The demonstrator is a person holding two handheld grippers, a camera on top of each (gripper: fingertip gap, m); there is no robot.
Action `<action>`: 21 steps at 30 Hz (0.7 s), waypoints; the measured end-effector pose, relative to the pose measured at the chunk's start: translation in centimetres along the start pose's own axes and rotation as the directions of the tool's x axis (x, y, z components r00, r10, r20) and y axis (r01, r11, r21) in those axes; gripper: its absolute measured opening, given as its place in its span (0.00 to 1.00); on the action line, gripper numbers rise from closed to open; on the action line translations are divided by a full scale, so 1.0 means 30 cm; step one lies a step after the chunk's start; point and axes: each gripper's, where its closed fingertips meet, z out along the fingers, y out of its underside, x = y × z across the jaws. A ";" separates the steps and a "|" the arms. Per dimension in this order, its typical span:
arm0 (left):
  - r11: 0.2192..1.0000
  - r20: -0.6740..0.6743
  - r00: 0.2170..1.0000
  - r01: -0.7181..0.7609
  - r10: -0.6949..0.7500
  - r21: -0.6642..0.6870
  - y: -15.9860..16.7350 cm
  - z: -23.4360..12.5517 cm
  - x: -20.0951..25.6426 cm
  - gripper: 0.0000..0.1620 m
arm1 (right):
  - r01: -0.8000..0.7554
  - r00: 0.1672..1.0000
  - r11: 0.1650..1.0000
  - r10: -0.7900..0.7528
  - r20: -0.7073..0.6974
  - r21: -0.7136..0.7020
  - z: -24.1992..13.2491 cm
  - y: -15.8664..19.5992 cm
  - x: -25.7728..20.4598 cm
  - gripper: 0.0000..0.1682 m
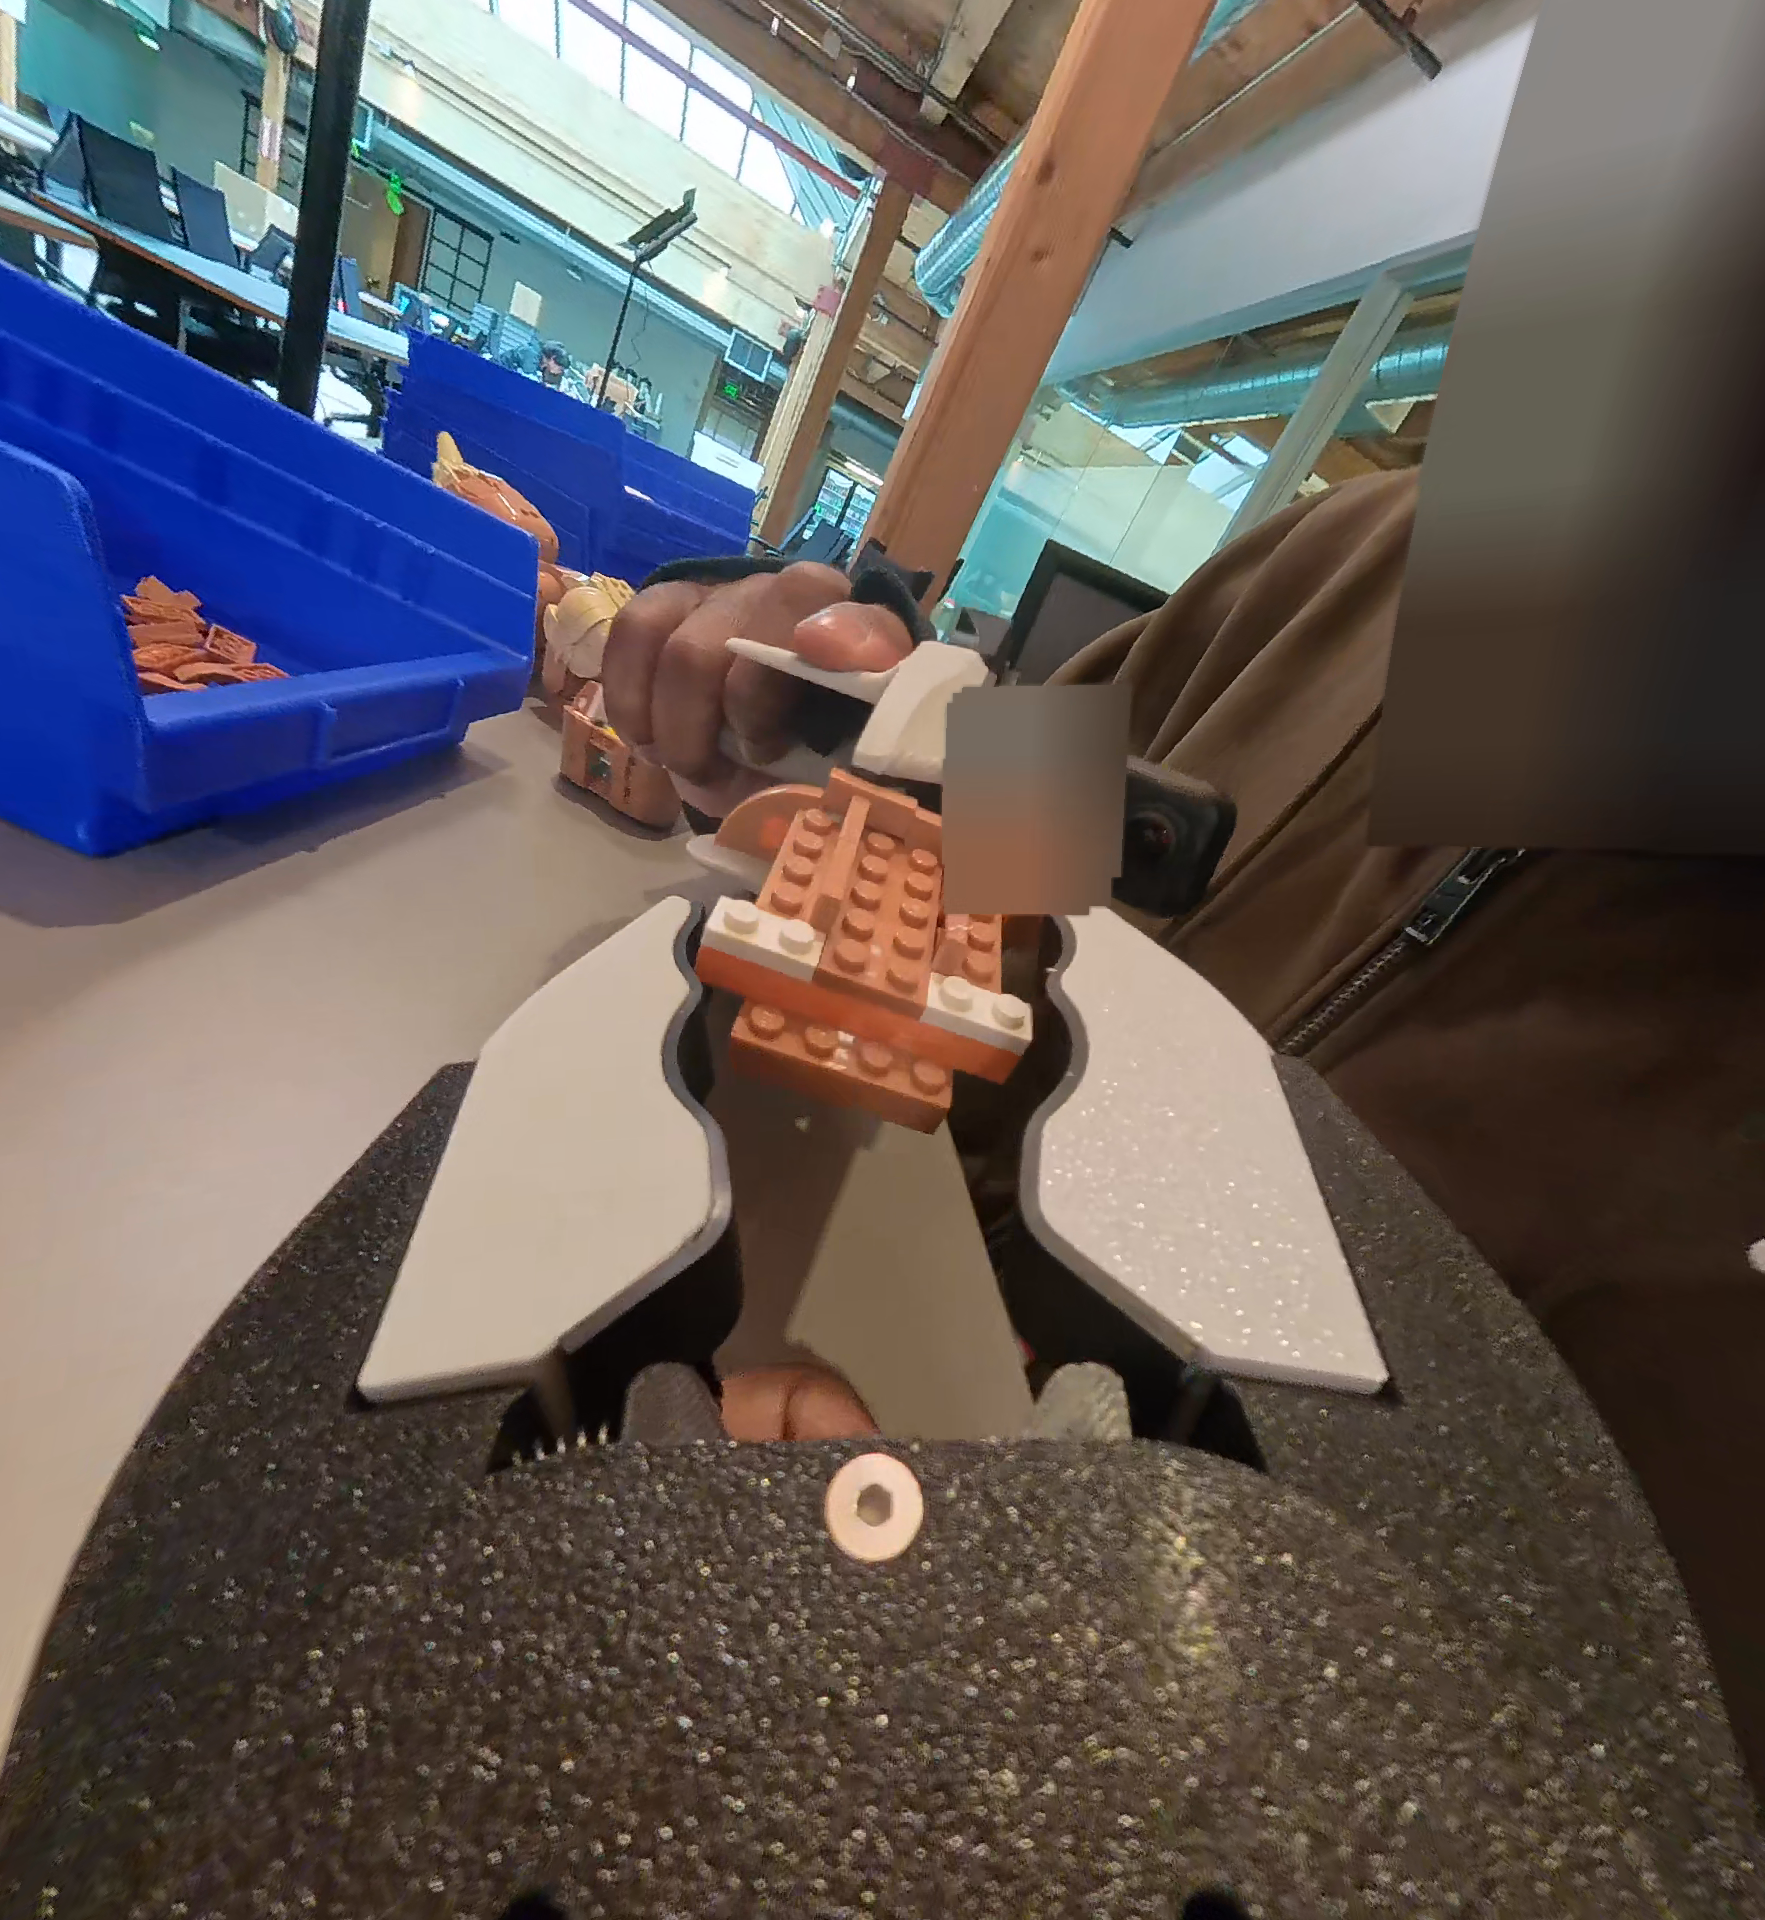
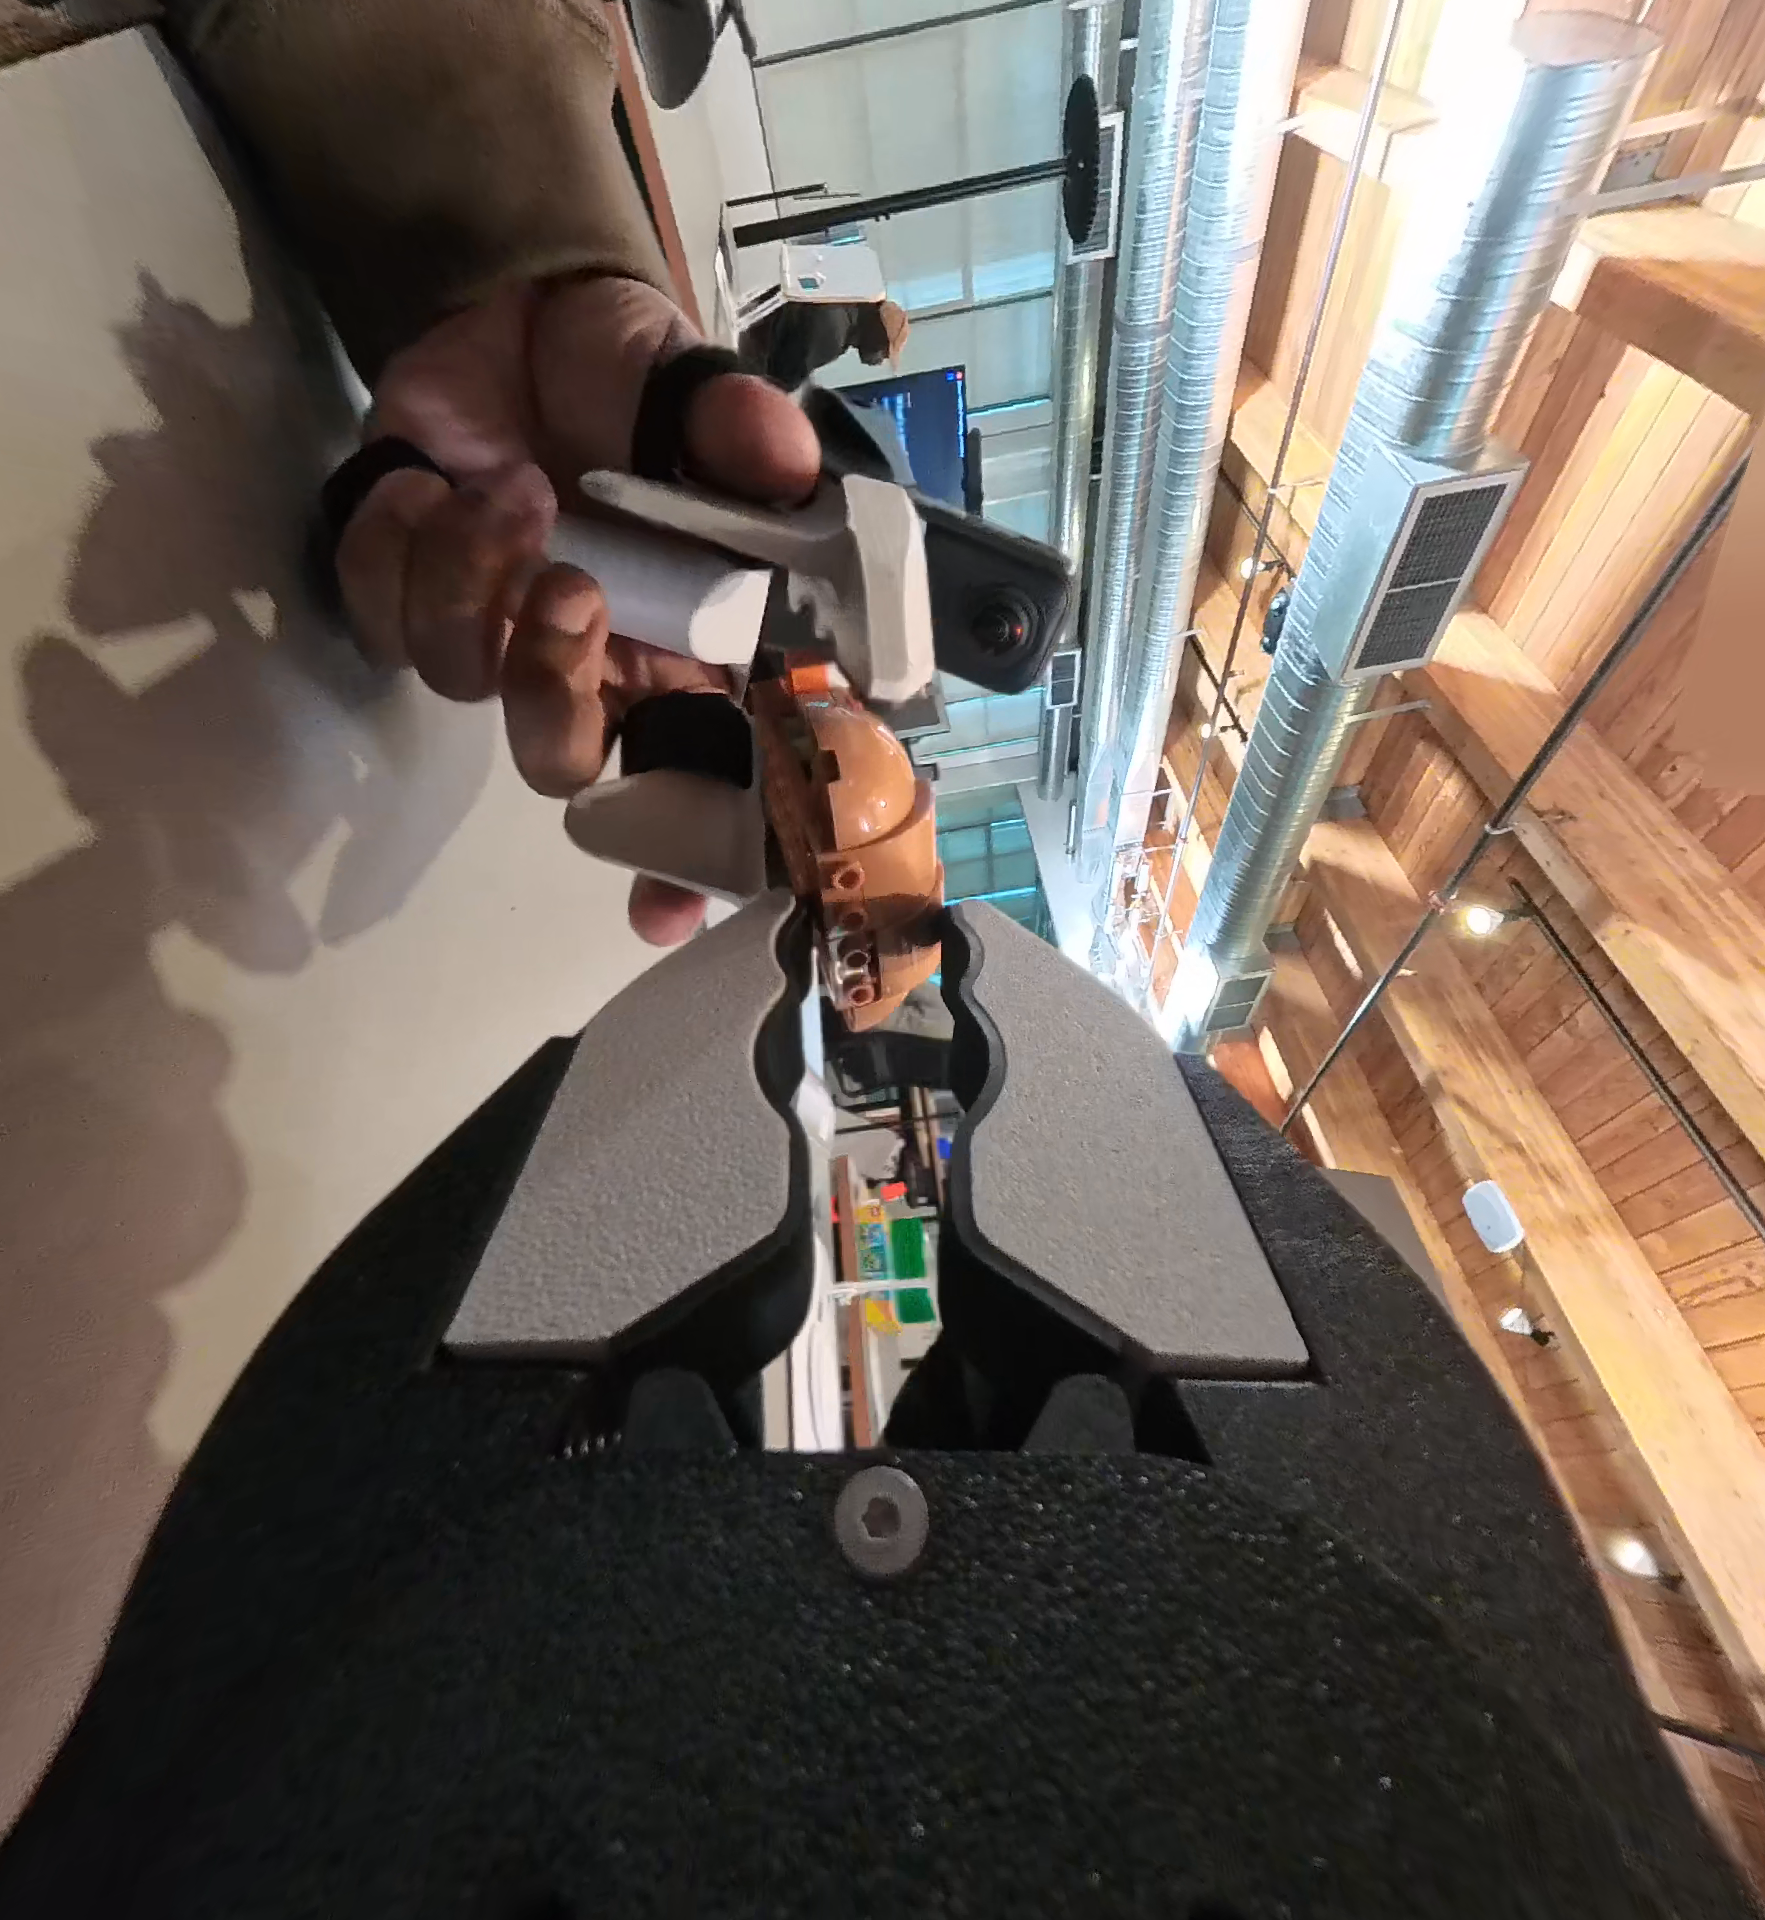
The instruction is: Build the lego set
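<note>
A brown and white lego assembly (image 1: 862, 914) of studded plates is held up above the grey table (image 1: 130, 1091). My left gripper (image 1: 873, 940) is shut on its near end, one grey finger on each side. My right gripper (image 2: 873, 935) is shut on the assembly's edge. The assembly's rounded brown piece (image 2: 862, 790) shows beyond the right gripper's tips. In the left wrist view, a hand (image 1: 712, 675) holds the right gripper at the far end of the assembly. In the right wrist view, a hand (image 2: 504, 520) holds the left gripper, and one finger (image 2: 649, 831) of that gripper lies against the assembly.
A blue bin (image 1: 358, 665) at the left holds loose brown pieces (image 1: 187, 644). A second blue bin (image 1: 566, 457) stands behind it. Built lego parts (image 1: 613, 764) stand on the table between them. A black pole (image 1: 322, 208) rises behind. The person's brown jacket (image 1: 1532, 1091) fills the right.
</note>
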 end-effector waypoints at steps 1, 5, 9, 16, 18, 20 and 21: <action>0.999 -0.008 0.999 0.032 -0.032 0.002 -0.002 -0.003 0.002 0.38 | 0.015 1.000 1.000 -0.015 -0.008 -0.002 -0.001 0.000 0.001 0.14; 0.977 -0.046 0.978 0.208 -0.205 0.052 -0.039 -0.027 0.014 0.38 | 0.086 0.995 0.996 -0.086 -0.045 -0.010 -0.008 0.004 0.012 0.14; 0.929 -0.015 0.931 0.364 -0.364 0.058 -0.040 -0.035 -0.008 0.37 | 0.179 0.981 0.984 -0.181 -0.077 -0.023 -0.011 0.003 0.020 0.14; 0.870 -0.022 0.870 0.493 -0.492 0.013 -0.018 -0.015 -0.003 0.31 | 0.310 0.947 0.950 -0.311 -0.086 -0.030 -0.012 -0.004 0.016 0.14; 0.860 -0.034 0.859 0.511 -0.510 0.007 -0.017 -0.011 0.001 0.27 | 0.331 0.939 0.943 -0.333 -0.087 -0.031 -0.014 -0.006 0.016 0.14; 0.853 -0.047 0.852 0.522 -0.521 0.004 -0.017 -0.008 0.006 0.23 | 0.345 0.934 0.938 -0.346 -0.090 -0.029 -0.015 -0.010 0.016 0.14; 0.851 -0.053 0.850 0.525 -0.524 0.009 -0.020 -0.007 0.008 0.20 | 0.350 0.932 0.936 -0.351 -0.093 -0.029 -0.015 -0.011 0.017 0.14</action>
